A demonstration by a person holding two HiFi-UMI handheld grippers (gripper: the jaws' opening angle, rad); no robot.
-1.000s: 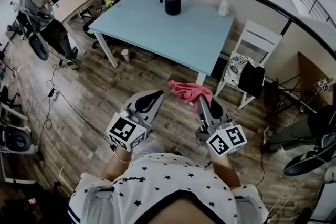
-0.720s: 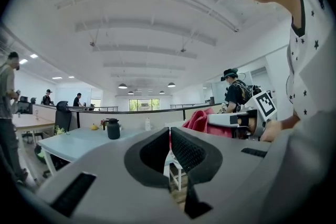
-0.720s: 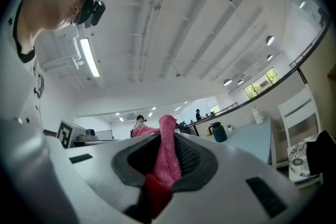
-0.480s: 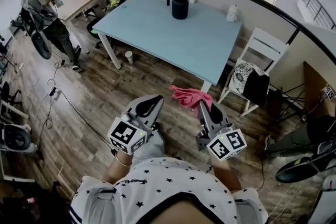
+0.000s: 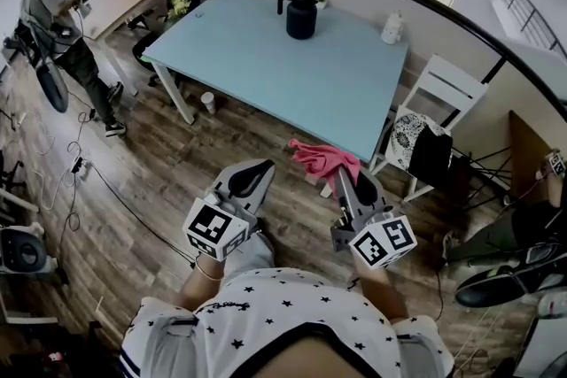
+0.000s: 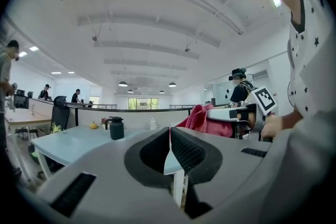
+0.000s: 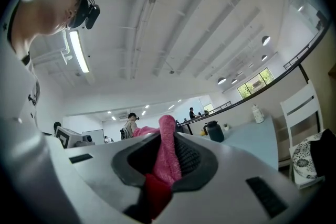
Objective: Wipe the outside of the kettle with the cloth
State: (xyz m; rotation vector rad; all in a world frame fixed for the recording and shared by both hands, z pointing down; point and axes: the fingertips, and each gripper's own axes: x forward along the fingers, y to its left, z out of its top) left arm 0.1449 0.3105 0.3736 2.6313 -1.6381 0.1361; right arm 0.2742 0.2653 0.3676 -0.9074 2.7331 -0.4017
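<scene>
**Approach to worktop, cloth in grip**

Person has stepped a bit nearer. Kettle [image 5: 300, 17] stands at worktop's [image 5: 292, 80] far side, well apart from both tongs. Right tongs [image 5: 340, 176] pinch pink cloth [image 5: 323, 160]; left tongs [image 5: 256, 167] pressed together, empty. Wiping not yet begun.

Fuzzy pink cloth [image 5: 323, 159]; smooth dark kettle [image 5: 300, 17]

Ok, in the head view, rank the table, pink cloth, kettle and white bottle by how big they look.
1. table
2. pink cloth, though it is much nearer the camera, so its lead over the kettle is unsure
3. kettle
4. white bottle
</scene>
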